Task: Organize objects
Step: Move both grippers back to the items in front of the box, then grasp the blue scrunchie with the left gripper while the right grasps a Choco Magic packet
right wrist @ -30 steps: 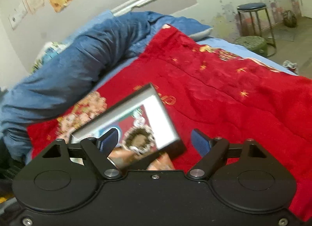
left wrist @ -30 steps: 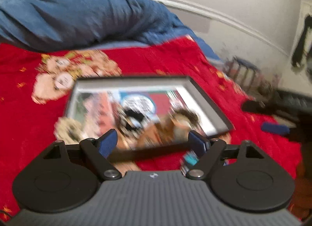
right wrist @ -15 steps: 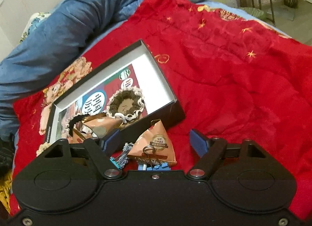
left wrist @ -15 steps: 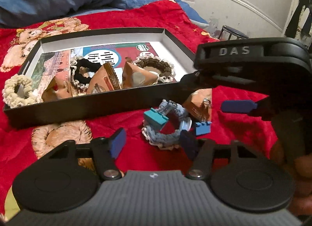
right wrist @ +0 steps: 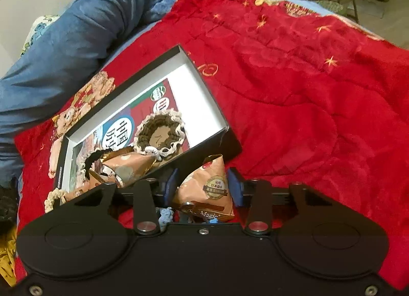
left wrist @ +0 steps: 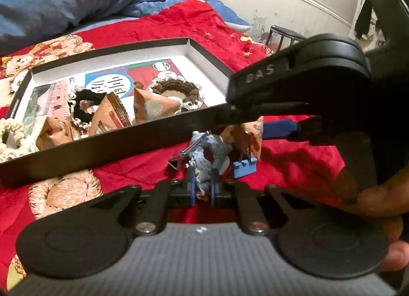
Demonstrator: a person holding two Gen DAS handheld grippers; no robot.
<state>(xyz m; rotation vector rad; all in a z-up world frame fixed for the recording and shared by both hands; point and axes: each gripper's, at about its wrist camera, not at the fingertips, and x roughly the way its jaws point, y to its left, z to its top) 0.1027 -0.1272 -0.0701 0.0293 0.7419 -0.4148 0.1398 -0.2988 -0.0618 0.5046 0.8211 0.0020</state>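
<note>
Your left gripper (left wrist: pixel 203 186) has just been closing, and its fingers are now pinched tight on the blue scrunchie (left wrist: pixel 207 152), which lies on the red blanket (left wrist: pixel 143 168) just in front of the near wall of the black box (left wrist: pixel 102 142). A wire clip (left wrist: pixel 182 156) sits against the scrunchie's left side, and a blue binder clip (left wrist: pixel 244 167) lies just to its right.

Your right gripper (right wrist: pixel 203 188) has also been closing; its fingers now bracket the brown triangular snack packet (right wrist: pixel 207 188) with the packet between them, and the pads look pressed to its sides. That packet stands on the blanket right against the outside of the box's near corner, touching the scrunchie.

Inside the box lie a brown scrunchie (right wrist: pixel 159 133) with a pale frill, a black scrunchie (left wrist: pixel 84 106), a cream scrunchie (left wrist: pixel 10 137) at the left end, and more snack packets (left wrist: pixel 150 106). Your hand (left wrist: pixel 378 209) shows at the right edge of the left view.
</note>
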